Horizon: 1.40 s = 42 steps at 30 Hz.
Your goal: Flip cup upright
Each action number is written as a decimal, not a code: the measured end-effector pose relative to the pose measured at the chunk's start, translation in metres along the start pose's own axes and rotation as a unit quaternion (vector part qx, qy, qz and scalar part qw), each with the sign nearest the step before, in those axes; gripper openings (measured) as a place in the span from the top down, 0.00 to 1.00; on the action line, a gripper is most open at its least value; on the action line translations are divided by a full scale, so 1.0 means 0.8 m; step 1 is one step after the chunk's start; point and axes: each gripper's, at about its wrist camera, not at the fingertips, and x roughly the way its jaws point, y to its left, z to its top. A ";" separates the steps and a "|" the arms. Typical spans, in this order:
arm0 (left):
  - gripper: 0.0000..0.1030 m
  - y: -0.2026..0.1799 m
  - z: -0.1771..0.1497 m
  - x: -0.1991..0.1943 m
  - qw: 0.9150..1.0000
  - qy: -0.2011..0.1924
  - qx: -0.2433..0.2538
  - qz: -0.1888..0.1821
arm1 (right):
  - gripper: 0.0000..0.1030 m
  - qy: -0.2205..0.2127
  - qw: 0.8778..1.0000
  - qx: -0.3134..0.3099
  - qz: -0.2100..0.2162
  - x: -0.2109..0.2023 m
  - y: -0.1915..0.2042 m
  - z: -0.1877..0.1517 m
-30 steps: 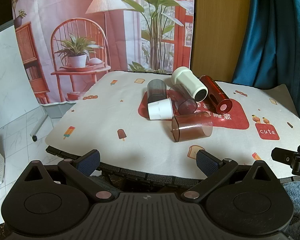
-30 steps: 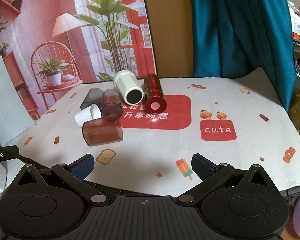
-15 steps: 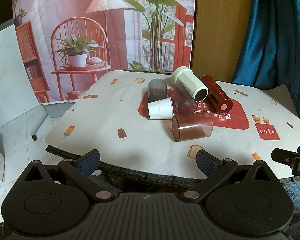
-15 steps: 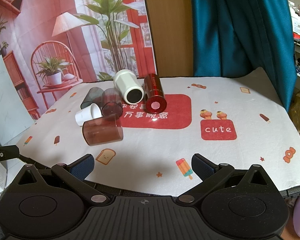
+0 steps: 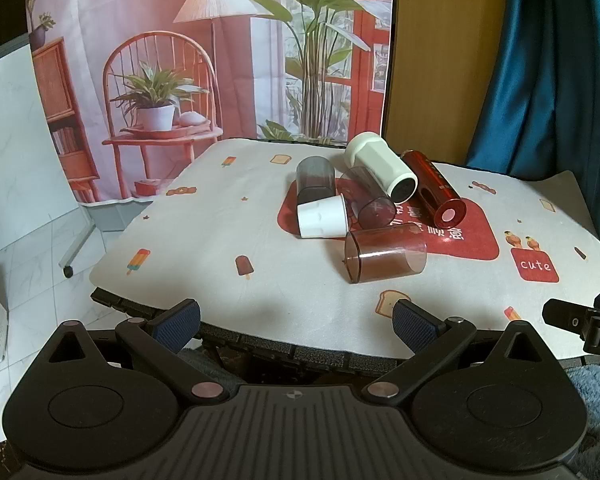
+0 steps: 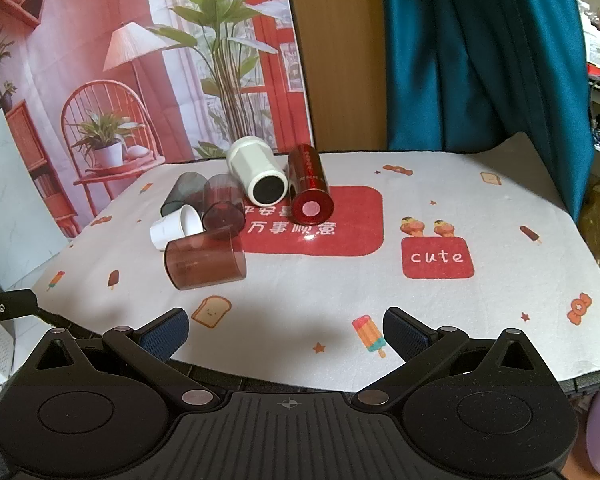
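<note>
Nothing has shifted since a second ago: both tools hold back at the tabletop's [image 5: 284,280] near edge. The left tool [image 5: 296,320] and the right tool [image 6: 286,330] gape apart, empty. The brown translucent plastic cup [image 5: 385,254] [image 6: 205,262] lies on its side, nearest, touching the small white cup [image 5: 323,216] [image 6: 176,226].

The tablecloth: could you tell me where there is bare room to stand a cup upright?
The tablecloth is free on the right, around the "cute" patch, and along the near edge by the toast print. It is crowded at the back left, where the brown cup, white cup and red tube lie bunched.
</note>
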 end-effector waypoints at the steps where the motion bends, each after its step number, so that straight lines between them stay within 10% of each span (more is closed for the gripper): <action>1: 0.00 0.000 0.000 0.000 1.000 0.000 0.000 0.000 | 0.00 0.000 1.000 0.000 0.000 0.000 0.000 0.000; 42: 0.02 0.027 0.070 0.121 0.999 0.007 -0.029 -0.011 | 0.00 0.073 0.996 0.034 0.023 0.134 -0.025 0.045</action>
